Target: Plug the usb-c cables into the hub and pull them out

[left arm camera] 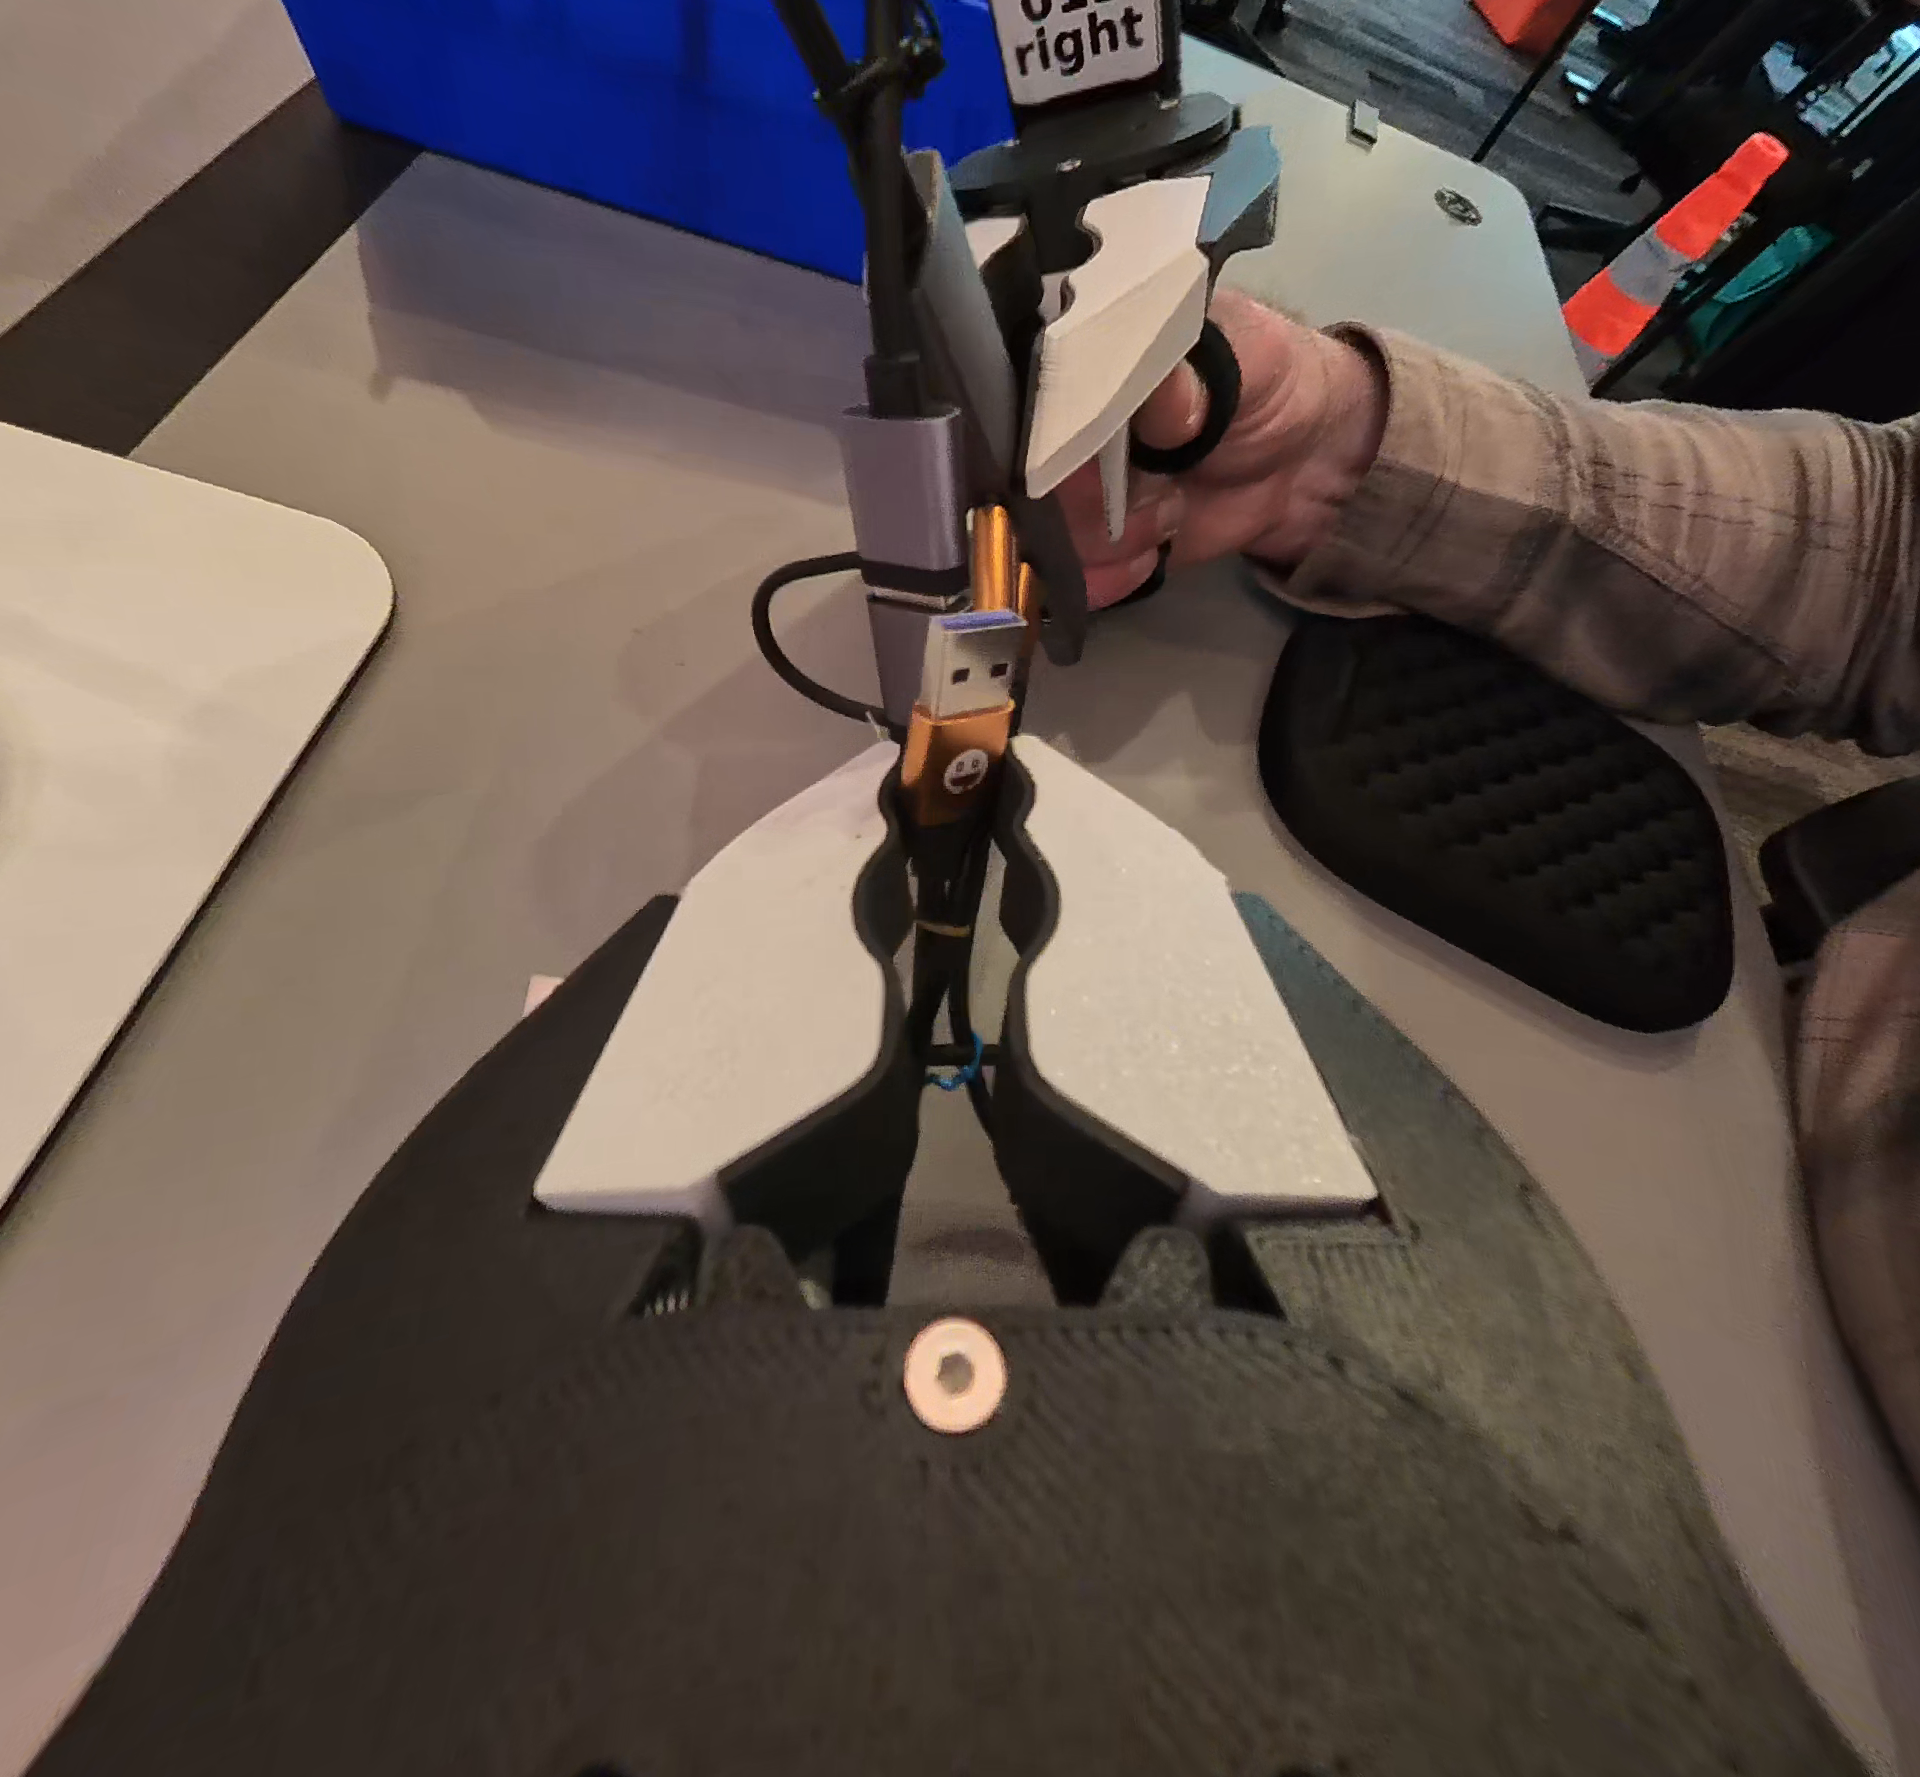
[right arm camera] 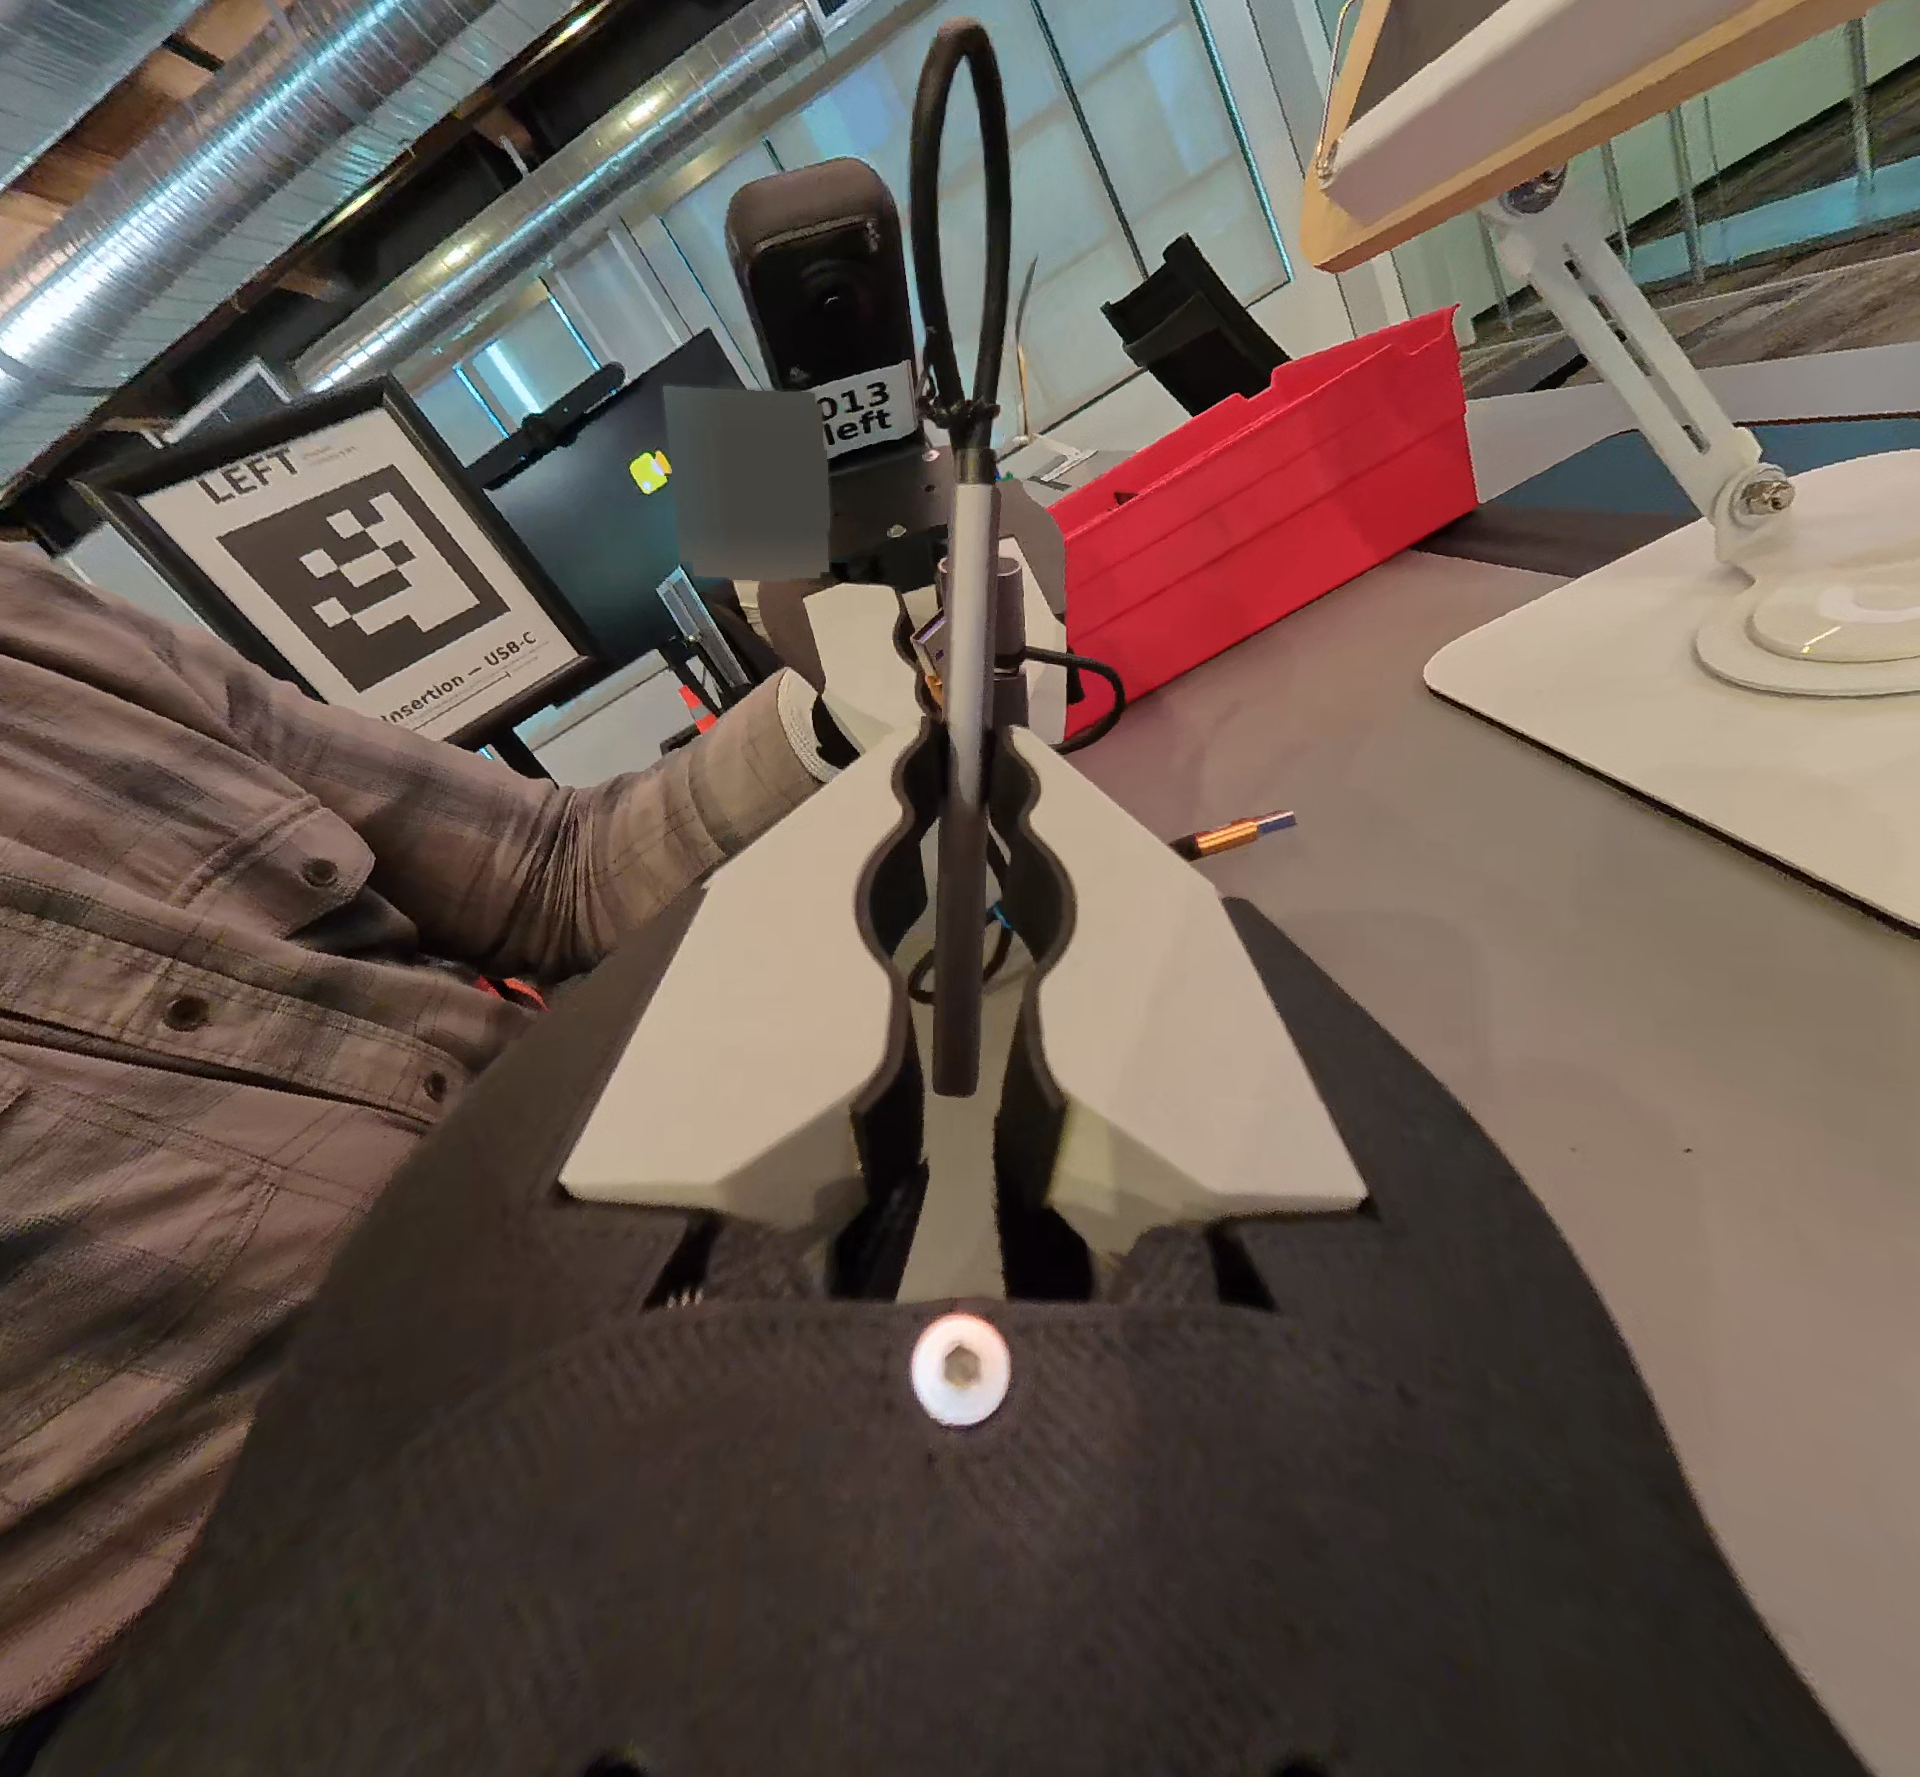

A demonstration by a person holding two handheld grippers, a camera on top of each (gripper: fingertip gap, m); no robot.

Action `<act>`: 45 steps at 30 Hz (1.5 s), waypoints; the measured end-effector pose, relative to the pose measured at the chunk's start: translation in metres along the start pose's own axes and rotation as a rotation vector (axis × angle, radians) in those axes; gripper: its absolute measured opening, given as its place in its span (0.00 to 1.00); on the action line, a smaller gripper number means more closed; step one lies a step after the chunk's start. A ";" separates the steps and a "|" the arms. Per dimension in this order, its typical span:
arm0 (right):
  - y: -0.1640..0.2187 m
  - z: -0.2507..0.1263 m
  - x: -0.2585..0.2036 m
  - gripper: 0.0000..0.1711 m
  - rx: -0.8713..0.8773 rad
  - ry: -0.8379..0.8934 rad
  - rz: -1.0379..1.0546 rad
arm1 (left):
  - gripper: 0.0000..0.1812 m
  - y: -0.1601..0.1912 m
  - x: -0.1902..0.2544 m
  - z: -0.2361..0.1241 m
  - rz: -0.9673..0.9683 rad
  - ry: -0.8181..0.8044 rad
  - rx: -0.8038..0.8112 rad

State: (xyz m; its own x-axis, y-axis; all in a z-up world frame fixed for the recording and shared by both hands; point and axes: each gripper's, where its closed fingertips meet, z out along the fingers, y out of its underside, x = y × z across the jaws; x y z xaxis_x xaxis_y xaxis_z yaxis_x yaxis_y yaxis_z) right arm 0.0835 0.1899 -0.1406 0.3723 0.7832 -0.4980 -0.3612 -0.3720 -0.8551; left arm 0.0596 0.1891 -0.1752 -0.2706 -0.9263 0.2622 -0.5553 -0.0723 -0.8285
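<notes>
In the left wrist view my left gripper [left arm camera: 956, 766] is shut on an orange plug [left arm camera: 954, 761] whose black cable runs back between the fingers. The plug's bare metal end points up beside the lower part of the grey hub [left arm camera: 906, 501]. A second orange plug [left arm camera: 992, 548] sits against the hub's side. My right gripper [left arm camera: 997, 584] comes down from above, shut on the hub. In the right wrist view my right gripper [right arm camera: 961, 756] grips the hub [right arm camera: 971, 647] edge-on, its black cable [right arm camera: 961, 169] looping upward. The left gripper [right arm camera: 925, 626] is just beyond it.
A blue bin [left arm camera: 582, 34] stands behind the hub, a white board [left arm camera: 156, 688] lies to the left, and a black padded rest [left arm camera: 1496, 813] to the right. A red bin [right arm camera: 1268, 532], a white stand base [right arm camera: 1714, 719] and a loose orange plug [right arm camera: 1236, 834] are on the grey table [right arm camera: 1455, 1000]. The left gripper's tips are roughly 4 centimetres from the right gripper's.
</notes>
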 end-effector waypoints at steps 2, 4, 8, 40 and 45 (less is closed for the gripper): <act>0.003 0.001 -0.001 0.04 -0.025 -0.001 -0.011 | 0.07 0.004 0.000 0.002 0.013 -0.008 -0.027; 0.004 0.003 -0.003 0.04 -0.032 -0.010 -0.010 | 0.07 0.007 -0.001 0.004 0.024 -0.021 -0.047; 0.013 0.007 -0.001 0.05 -0.092 0.016 -0.026 | 0.06 0.019 -0.003 0.013 0.042 -0.046 -0.110; 0.013 0.021 -0.010 0.03 -0.258 0.137 -0.139 | 0.07 0.017 0.015 0.008 0.176 -0.027 -0.172; -0.013 0.011 -0.016 0.03 -0.202 0.187 -0.180 | 0.30 -0.020 0.017 -0.011 0.146 -0.038 0.021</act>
State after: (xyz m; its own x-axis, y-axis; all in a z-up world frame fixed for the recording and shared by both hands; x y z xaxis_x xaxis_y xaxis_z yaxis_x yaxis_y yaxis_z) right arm 0.0729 0.1879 -0.1197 0.5724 0.7470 -0.3382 -0.1054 -0.3419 -0.9338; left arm 0.0577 0.1786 -0.1484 -0.3174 -0.9407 0.1196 -0.4955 0.0570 -0.8668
